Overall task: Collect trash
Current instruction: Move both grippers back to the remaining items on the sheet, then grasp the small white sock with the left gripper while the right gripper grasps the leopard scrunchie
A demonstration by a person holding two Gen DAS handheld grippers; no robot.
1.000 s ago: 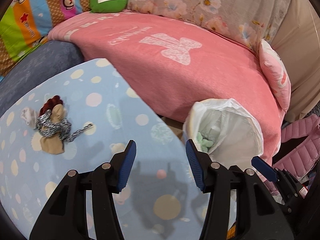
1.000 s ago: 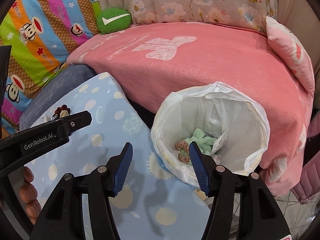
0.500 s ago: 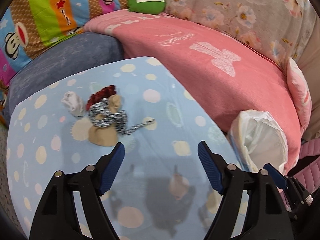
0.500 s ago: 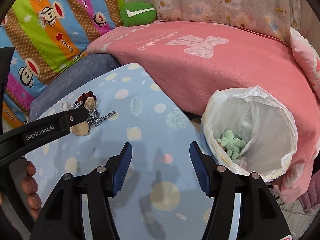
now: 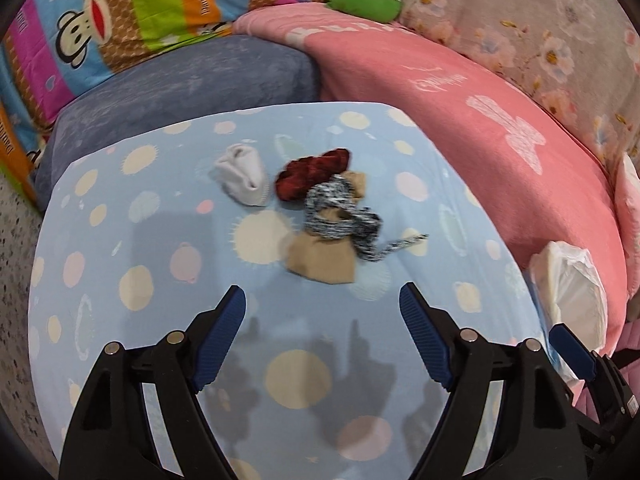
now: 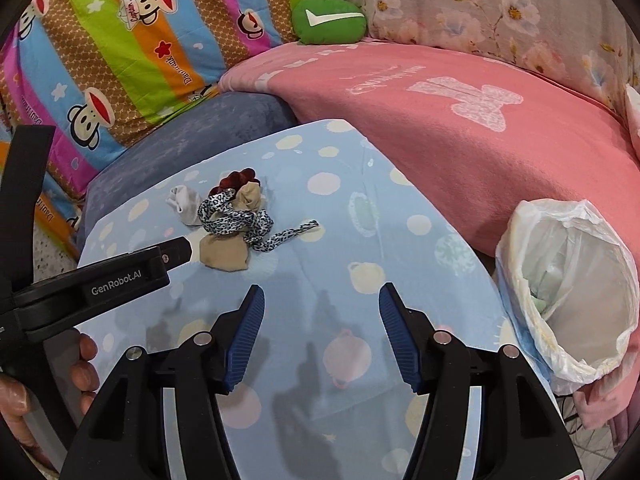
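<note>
In the left wrist view, the left gripper (image 5: 322,314) hangs over the dotted blue cloth (image 5: 168,288) with its jaws spread wide and nothing between them; ahead lies a heap of trash: a white sock (image 5: 242,178), a dark red scrunchie (image 5: 310,174), a tan sock (image 5: 324,258) and a speckled ribbon (image 5: 344,222). In the right wrist view, the right gripper (image 6: 322,326) is likewise released and empty, with the lined trash bin (image 6: 568,280) to its right.
</note>
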